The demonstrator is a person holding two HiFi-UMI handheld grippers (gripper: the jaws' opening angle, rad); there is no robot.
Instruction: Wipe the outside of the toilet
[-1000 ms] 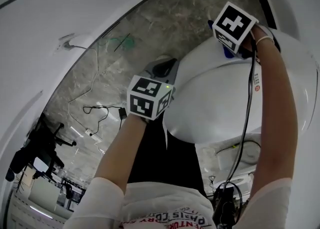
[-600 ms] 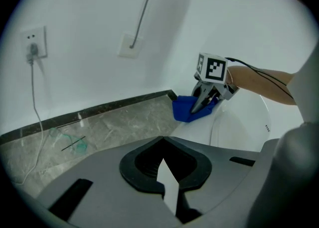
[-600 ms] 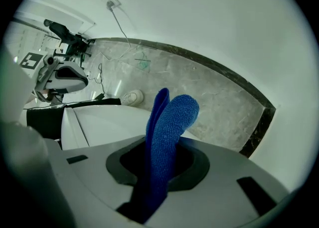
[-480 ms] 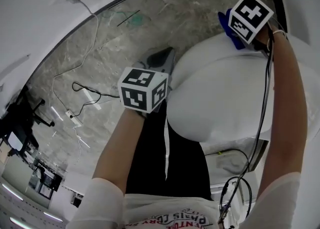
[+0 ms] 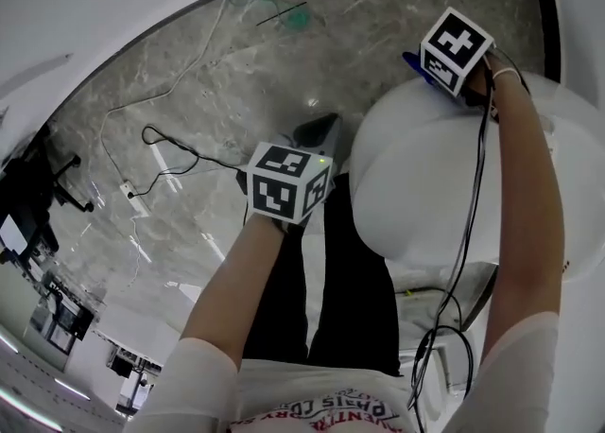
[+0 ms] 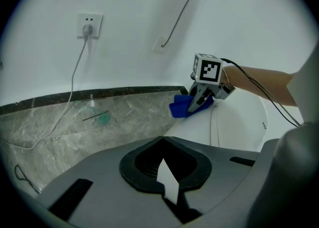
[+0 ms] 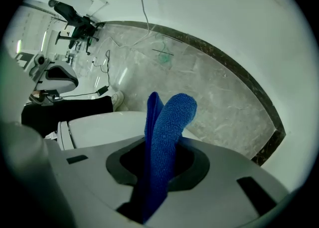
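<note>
step: wiping toilet (image 5: pixel 425 185) outside, likely mid-pass | right hand-held gripper (image 6: pixel 201 100) clamped on blue cloth (image 7: pixel 168 132), cloth touching toilet's far edge | left hand-held gripper (image 6: pixel 167 189) closed, empty, beside toilet | next: probably drag cloth along shell, keep contact

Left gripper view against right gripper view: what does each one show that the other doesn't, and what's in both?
Only the left gripper view: the wall socket with its plug, and the right gripper holding the cloth at the toilet. Only the right gripper view: a shoe, a black trouser leg, and the cloth clamped in its own jaws. Both: cloth, toilet, floor.
</note>
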